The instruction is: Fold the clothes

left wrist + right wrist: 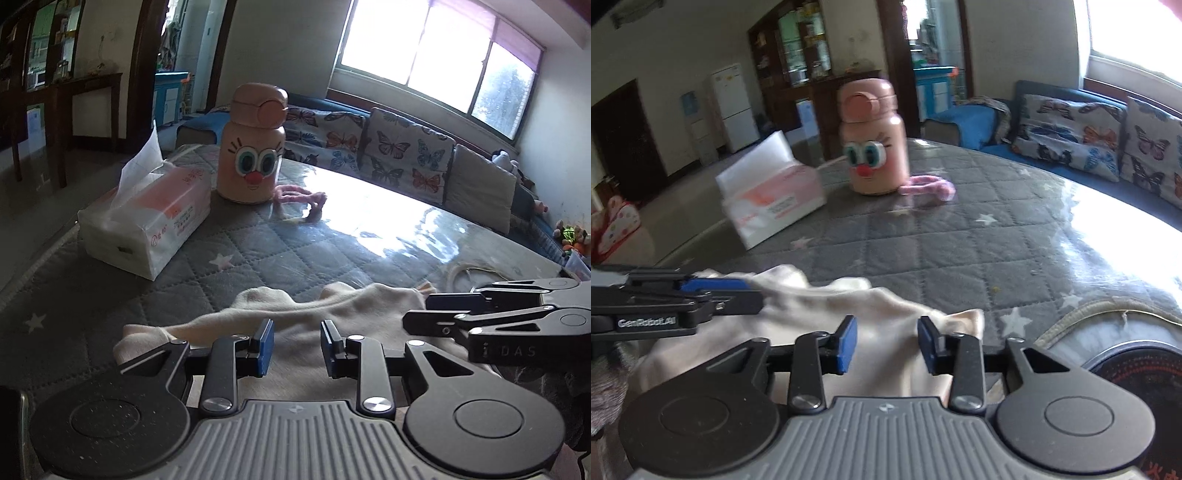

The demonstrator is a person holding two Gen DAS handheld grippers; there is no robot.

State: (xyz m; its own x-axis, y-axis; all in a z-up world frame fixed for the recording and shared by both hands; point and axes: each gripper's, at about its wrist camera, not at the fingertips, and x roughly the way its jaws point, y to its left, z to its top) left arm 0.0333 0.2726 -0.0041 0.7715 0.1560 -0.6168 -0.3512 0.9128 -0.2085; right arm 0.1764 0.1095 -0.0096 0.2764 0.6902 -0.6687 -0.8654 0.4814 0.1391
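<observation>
The left gripper (297, 347) and right gripper (887, 343) both angle downward side by side over the cream garment (332, 306), which lies bunched on the near part of the quilted table cover (258, 251). Both sets of jaws stand apart with cloth beneath them, clamping nothing.

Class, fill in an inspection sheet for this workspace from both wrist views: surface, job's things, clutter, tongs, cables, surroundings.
Surface: quilted grey table under glossy clear film.
Job's things: cream garment, rumpled at the near edge.
Clutter: tissue pack, pink bottle, pink strap.
Tongs: left tongs and right tongs both open over the garment, gripping nothing.
Cables: nothing seen.
Surroundings: sofa with butterfly cushions, bright window, fridge.
</observation>
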